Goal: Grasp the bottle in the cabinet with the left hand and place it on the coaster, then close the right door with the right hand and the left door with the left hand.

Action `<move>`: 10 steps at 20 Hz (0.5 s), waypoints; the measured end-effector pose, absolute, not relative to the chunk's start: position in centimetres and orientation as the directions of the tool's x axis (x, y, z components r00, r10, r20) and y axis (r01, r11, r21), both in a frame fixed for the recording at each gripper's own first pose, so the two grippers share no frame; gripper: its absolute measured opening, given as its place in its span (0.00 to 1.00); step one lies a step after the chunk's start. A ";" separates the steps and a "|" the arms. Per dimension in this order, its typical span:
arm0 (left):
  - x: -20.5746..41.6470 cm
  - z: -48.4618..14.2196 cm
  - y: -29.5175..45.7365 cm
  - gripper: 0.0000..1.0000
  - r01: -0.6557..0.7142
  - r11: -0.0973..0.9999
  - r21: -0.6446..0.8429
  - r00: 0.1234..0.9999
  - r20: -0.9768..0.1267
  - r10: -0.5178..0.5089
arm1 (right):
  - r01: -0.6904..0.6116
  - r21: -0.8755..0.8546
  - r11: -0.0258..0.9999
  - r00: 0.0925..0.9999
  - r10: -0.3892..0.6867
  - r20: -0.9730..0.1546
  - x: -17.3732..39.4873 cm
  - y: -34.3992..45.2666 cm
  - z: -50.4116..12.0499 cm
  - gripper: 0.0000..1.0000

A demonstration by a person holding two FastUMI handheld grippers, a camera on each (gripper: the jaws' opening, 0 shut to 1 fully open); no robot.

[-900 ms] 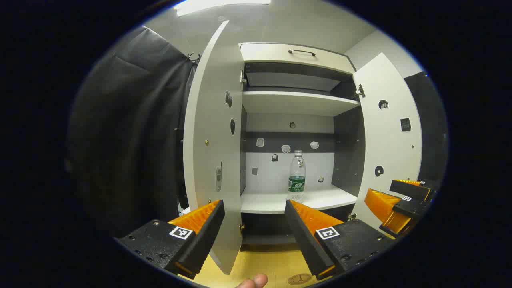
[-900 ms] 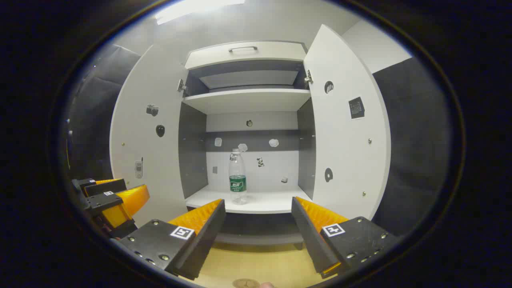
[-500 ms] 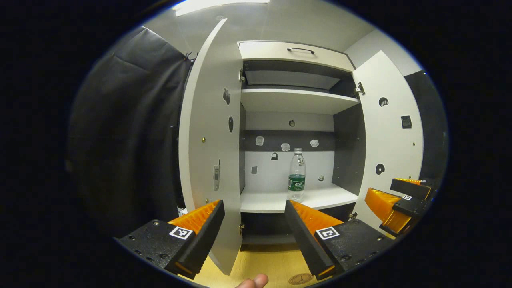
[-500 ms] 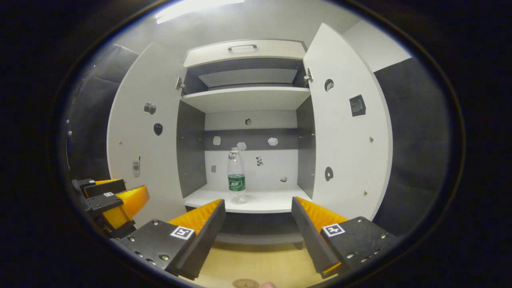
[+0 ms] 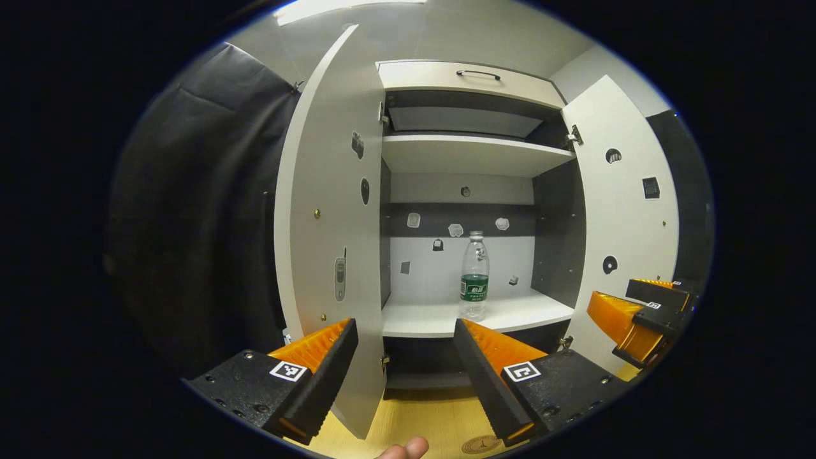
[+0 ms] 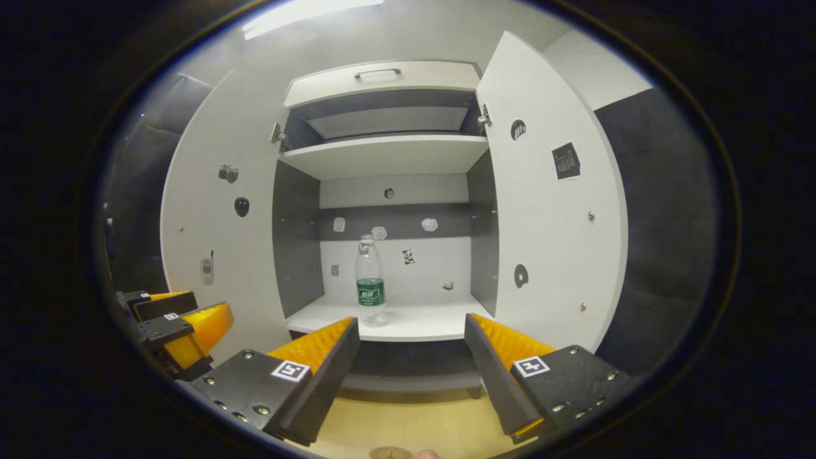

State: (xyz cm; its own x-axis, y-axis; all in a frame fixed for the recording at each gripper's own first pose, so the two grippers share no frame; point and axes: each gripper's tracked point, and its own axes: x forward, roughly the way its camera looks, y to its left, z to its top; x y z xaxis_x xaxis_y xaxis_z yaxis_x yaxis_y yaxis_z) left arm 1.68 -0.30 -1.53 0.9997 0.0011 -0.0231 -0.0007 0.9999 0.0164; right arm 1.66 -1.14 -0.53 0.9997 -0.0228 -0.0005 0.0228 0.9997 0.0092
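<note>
Upright bottle (image 5: 474, 274) in open cabinet (image 5: 472, 155)

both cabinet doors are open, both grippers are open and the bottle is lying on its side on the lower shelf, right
Not quite: the bottle stands upright on the lower shelf, as the left gripper view shows. The rest holds: the left door and right door are open, and so are the left gripper and right gripper.

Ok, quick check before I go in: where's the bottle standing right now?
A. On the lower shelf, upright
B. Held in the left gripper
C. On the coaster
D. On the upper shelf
A: the bottle stands upright on the lower shelf of the open cabinet, while the left gripper is open and short of it.
</note>
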 end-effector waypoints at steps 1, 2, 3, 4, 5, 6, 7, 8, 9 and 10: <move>1.8 -1.5 -0.2 0.96 -0.004 1.000 0.018 1.000 -0.025 0.005 | 0.022 0.010 1.000 1.000 -0.022 -0.002 1.8 -1.3 -0.5 1.00; 1.9 -1.7 -0.2 0.96 -0.004 1.000 0.021 1.000 -0.028 0.005 | 0.023 0.008 1.000 1.000 -0.023 -0.003 1.9 -1.3 -0.5 1.00; 2.0 -1.7 -0.2 0.96 -0.005 1.000 0.020 1.000 -0.027 0.005 | 0.021 0.008 1.000 1.000 -0.021 -0.003 2.0 -1.4 -0.6 1.00; 2.1 -1.7 -0.3 0.96 -0.004 1.000 0.020 1.000 -0.027 0.005 | 0.016 0.008 1.000 1.000 -0.016 -0.001 2.1 -1.3 -0.5 1.00; 2.2 -1.7 -0.4 0.96 -0.003 1.000 0.020 1.000 -0.027 0.004 | 0.016 0.008 1.000 1.000 -0.016 -0.003 2.1 -1.4 -0.6 1.00; 2.4 -1.8 -0.5 0.99 0.001 1.000 0.022 1.000 -0.028 0.000 | 0.013 0.003 1.000 1.000 -0.013 -0.006 2.2 -1.4 -0.7 1.00; 2.4 -1.8 -0.6 0.96 0.000 1.000 0.023 1.000 -0.028 0.000 | 0.015 0.000 1.000 1.000 -0.015 -0.006 2.3 -1.4 -0.7 1.00; 2.6 -1.8 -0.7 0.96 0.003 1.000 0.023 1.000 -0.028 -0.003 | 0.016 -0.002 1.000 1.000 -0.016 -0.003 2.4 -1.5 -0.6 1.00; 2.8 -1.8 -0.9 0.96 0.007 1.000 0.023 1.000 -0.028 -0.006 | 0.016 -0.001 1.000 1.000 -0.016 -0.002 2.4 -1.5 -0.7 1.00; 2.9 -1.9 -1.0 0.96 0.008 1.000 0.024 1.000 -0.030 -0.008 | 0.015 0.001 1.000 1.000 -0.015 -0.001 2.4 -1.5 -0.6 1.00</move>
